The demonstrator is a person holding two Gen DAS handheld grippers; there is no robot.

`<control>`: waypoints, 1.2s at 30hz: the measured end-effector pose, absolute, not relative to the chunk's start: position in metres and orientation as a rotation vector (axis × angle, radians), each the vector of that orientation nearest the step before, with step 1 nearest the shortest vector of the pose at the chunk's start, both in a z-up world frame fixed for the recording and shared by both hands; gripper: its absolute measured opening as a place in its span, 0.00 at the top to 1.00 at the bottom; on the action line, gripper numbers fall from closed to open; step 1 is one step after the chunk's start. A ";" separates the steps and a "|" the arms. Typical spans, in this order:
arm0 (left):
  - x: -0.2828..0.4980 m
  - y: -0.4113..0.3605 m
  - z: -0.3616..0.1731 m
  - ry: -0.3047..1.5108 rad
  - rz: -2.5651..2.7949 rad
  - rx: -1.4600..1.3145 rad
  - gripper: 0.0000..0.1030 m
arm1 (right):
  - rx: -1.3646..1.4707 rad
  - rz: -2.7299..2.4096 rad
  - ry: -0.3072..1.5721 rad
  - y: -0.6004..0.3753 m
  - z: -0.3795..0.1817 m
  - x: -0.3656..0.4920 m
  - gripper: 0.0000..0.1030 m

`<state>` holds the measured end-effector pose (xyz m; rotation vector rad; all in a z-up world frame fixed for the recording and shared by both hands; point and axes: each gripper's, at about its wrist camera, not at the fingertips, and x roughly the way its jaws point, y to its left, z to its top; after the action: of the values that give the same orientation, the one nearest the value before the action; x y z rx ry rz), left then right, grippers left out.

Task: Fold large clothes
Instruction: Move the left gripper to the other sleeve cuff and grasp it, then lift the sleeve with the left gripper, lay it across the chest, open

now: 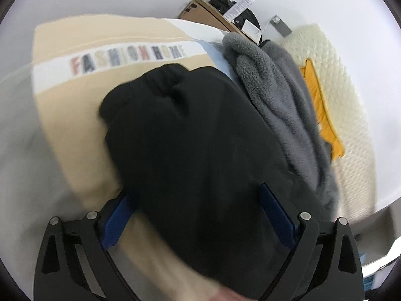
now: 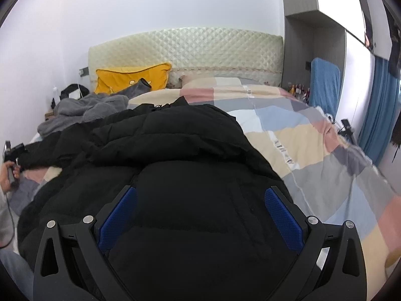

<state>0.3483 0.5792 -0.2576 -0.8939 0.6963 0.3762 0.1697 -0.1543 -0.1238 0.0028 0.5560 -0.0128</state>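
A black puffer jacket (image 2: 175,155) lies on the patchwork bed cover (image 2: 313,135). In the right wrist view my right gripper (image 2: 200,200) stands wide open, its blue pads (image 2: 283,215) on either side of the jacket's body. In the left wrist view my left gripper (image 1: 198,200) is also wide open, and a bunched part of the black jacket (image 1: 190,138), seemingly a sleeve, fills the gap between its blue pads (image 1: 275,215). The view is blurred. Whether the pads touch the cloth, I cannot tell.
A grey fleece garment (image 1: 280,95) lies beside the jacket, also in the right view (image 2: 85,110). A yellow pillow (image 2: 132,77) leans on the quilted headboard (image 2: 190,47). A person's hand (image 2: 10,175) holds the other gripper at left. Blue curtains (image 2: 378,105) hang at right.
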 end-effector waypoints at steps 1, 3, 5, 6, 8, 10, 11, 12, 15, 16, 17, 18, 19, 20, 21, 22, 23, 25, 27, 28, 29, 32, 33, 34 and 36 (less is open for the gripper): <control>0.353 0.577 -0.257 0.703 0.390 -0.863 0.07 | 0.003 -0.014 0.555 -0.153 -0.124 0.170 0.00; 0.360 0.575 -0.256 0.703 0.416 -0.822 0.07 | 0.006 -0.016 0.558 -0.152 -0.124 0.172 0.00; 0.361 0.575 -0.253 0.680 0.454 -0.818 0.10 | 0.009 -0.015 0.571 -0.153 -0.125 0.174 0.00; 0.361 0.576 -0.253 0.671 0.467 -0.819 0.25 | 0.013 -0.016 0.571 -0.154 -0.124 0.174 0.00; 0.357 0.578 -0.249 0.656 0.479 -0.836 0.52 | -0.001 -0.023 0.564 -0.154 -0.122 0.173 0.00; 0.353 0.576 -0.239 0.645 0.474 -0.834 0.82 | -0.004 -0.015 0.569 -0.155 -0.121 0.173 0.00; 0.352 0.572 -0.229 0.657 0.476 -0.807 0.87 | 0.004 -0.004 0.573 -0.156 -0.121 0.173 0.00; 0.351 0.569 -0.221 0.668 0.479 -0.780 0.92 | 0.012 0.007 0.576 -0.158 -0.120 0.171 0.00; 0.344 0.561 -0.184 0.662 0.493 -0.722 0.96 | 0.016 0.027 0.569 -0.160 -0.116 0.167 0.00; 0.339 0.558 -0.171 0.651 0.495 -0.709 0.96 | 0.019 0.033 0.566 -0.160 -0.115 0.166 0.00; 0.334 0.555 -0.155 0.635 0.492 -0.694 0.96 | 0.026 0.048 0.559 -0.162 -0.113 0.162 0.00; 0.332 0.551 -0.143 0.623 0.490 -0.682 0.96 | 0.029 0.054 0.554 -0.163 -0.112 0.160 0.00; 0.328 0.547 -0.130 0.611 0.487 -0.672 0.97 | 0.032 0.063 0.547 -0.165 -0.110 0.157 0.00; 0.325 0.541 -0.114 0.596 0.482 -0.657 0.97 | 0.035 0.070 0.546 -0.166 -0.109 0.156 0.00; 0.320 0.537 -0.105 0.586 0.479 -0.649 0.97 | 0.039 0.076 0.543 -0.168 -0.108 0.155 0.00; 0.316 0.530 -0.089 0.571 0.474 -0.636 0.97 | 0.044 0.082 0.536 -0.170 -0.106 0.152 0.00; 0.313 0.521 -0.074 0.559 0.470 -0.620 0.97 | 0.045 0.089 0.532 -0.173 -0.104 0.151 0.00; 0.310 0.505 -0.051 0.539 0.463 -0.593 0.97 | 0.043 0.104 0.525 -0.176 -0.102 0.149 0.00; 0.304 0.485 -0.026 0.516 0.450 -0.563 0.97 | 0.040 0.116 0.518 -0.180 -0.101 0.149 0.00; 0.303 0.477 -0.016 0.508 0.444 -0.552 0.97 | 0.040 0.121 0.517 -0.182 -0.101 0.148 0.00; 0.302 0.466 -0.004 0.499 0.437 -0.538 0.97 | 0.043 0.128 0.513 -0.185 -0.101 0.148 0.00; 0.298 0.440 0.022 0.475 0.413 -0.506 0.97 | 0.066 0.164 0.508 -0.192 -0.100 0.148 0.00; 0.297 0.434 0.026 0.470 0.401 -0.496 0.97 | 0.076 0.187 0.499 -0.195 -0.099 0.146 0.00; 0.295 0.423 0.033 0.467 0.390 -0.468 0.98 | 0.079 0.203 0.486 -0.197 -0.098 0.144 0.00; 0.296 0.404 0.044 0.471 0.385 -0.415 0.98 | 0.073 0.218 0.473 -0.198 -0.096 0.141 0.00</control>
<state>0.2964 0.4041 0.0442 -0.4155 0.4708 0.3854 0.1406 -0.1985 -0.0964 0.0734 0.4727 0.2181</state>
